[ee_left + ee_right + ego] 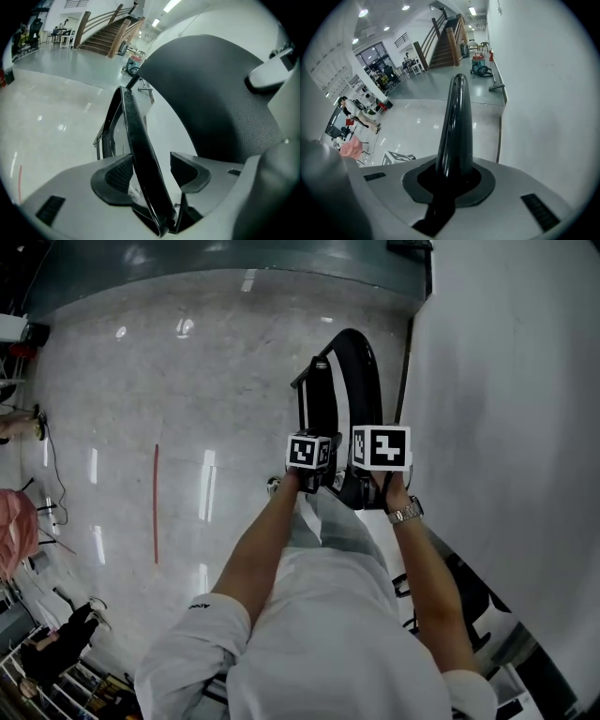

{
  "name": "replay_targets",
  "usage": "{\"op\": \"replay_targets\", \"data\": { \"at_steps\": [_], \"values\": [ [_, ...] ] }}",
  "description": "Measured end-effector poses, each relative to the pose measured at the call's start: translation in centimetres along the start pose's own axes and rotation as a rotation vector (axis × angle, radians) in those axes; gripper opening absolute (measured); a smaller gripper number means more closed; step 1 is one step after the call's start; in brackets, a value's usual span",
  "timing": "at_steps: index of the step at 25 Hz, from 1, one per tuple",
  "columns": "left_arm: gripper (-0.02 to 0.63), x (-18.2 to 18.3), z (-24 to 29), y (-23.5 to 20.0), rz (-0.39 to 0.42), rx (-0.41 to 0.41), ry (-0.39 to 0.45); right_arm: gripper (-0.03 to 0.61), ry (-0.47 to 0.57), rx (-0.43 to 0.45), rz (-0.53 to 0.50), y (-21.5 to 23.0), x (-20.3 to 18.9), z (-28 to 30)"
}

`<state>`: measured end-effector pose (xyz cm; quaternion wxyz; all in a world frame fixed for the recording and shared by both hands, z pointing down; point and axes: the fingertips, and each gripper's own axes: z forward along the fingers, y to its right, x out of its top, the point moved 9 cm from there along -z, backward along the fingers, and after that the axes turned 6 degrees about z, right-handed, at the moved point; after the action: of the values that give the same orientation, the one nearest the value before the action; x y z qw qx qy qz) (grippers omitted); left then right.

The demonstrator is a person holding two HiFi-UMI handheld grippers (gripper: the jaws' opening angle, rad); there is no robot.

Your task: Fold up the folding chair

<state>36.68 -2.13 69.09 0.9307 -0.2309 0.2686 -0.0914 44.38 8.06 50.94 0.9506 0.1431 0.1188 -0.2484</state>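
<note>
Our 2 forearms (253,554) reach down from a white shirt (319,643) to the black folding chair (354,371), which stands on the glossy grey floor (187,381) just beside a white wall (506,381). We have the right gripper (454,180) clamped narrow on its top rim. The left gripper (151,172) stands wide, with a thin chair edge touching the left pad (117,176) and clear of the right.
</note>
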Motion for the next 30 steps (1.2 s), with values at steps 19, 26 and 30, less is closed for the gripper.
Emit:
{"op": "replay_targets", "data": {
  "at_steps": [19,26,30],
  "values": [
    [0.249,3.3,8.6,11.4,0.121,-0.126,-0.087,0.041,0.050,-0.093,0.164,13.2,-0.1,-4.8],
    [0.249,2.4,11.2,16.7,0.199,-0.202,-0.159,0.041,0.061,-0.148,0.285,18.0,-2.9,-7.3],
    [0.249,2.5,11.9,17.9,0.246,-0.232,-0.182,0.043,0.068,-0.156,0.307,18.9,-3.3,-8.1]
  ]
}}
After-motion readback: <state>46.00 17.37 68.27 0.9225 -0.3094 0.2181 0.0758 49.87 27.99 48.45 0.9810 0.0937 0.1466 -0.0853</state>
